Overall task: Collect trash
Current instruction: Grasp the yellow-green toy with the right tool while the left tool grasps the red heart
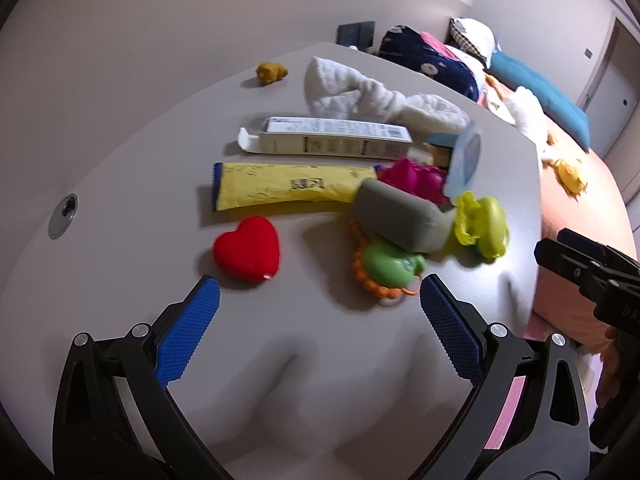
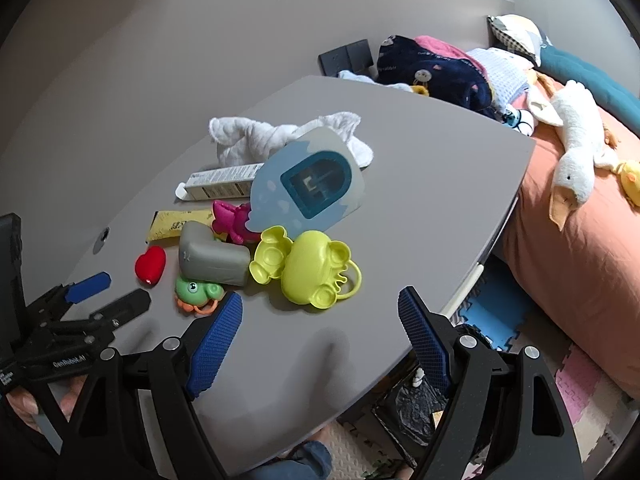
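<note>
Trash noted mid-table (image 2: 400, 184): yellow wrapper (image 1: 280, 186) beside white carton (image 1: 332, 140), among toys, a red heart (image 1: 248, 249) nearest. Left gripper (image 1: 320, 298) and right gripper (image 2: 320, 316) are held spread, nothing grasped.

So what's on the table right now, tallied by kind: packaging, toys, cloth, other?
Packaging: 3, white carton, yellow tube, blister card
Toys: 5, heart, turtle, pink, yellow-green, brown
Cloth: 1
Grey block: 1
Total: 10
</note>
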`<state>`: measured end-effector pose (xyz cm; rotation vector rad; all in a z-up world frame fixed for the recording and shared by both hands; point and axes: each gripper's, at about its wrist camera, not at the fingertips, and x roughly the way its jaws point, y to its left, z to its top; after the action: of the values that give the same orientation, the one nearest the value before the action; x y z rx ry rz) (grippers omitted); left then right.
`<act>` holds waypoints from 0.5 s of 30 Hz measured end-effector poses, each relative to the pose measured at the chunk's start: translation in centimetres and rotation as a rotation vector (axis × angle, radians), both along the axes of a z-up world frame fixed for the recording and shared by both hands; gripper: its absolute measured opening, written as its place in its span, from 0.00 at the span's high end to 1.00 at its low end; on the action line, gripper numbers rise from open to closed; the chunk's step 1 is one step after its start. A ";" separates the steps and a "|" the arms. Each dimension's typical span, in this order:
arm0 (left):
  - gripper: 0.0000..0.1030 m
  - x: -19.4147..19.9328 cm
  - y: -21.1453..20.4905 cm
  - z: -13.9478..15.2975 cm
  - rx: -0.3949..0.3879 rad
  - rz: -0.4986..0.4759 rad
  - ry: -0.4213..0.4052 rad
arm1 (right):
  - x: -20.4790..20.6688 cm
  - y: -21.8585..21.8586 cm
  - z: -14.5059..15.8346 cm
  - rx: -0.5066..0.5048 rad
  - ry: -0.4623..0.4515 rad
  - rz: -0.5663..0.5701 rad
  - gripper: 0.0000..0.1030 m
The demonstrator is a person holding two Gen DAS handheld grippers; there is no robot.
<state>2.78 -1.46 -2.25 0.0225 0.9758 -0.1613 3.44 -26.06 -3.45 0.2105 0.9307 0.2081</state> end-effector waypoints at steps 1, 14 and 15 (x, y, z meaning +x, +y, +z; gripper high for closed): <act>0.06 0.1 0.2 0.0 0.003 0.002 -0.003 | 0.2 0.2 -0.2 -0.003 0.005 0.004 0.22; 0.13 3.6 2.4 -2.6 0.025 0.030 0.005 | 3.9 1.2 -2.6 -0.002 0.062 -0.051 0.22; 0.16 3.9 2.5 -2.8 0.024 0.035 0.008 | 4.2 1.3 -2.8 -0.001 0.065 -0.052 0.22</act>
<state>6.66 1.04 -5.04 0.0268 0.9851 -0.1172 7.63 -24.76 -6.27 0.2413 0.9890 0.1537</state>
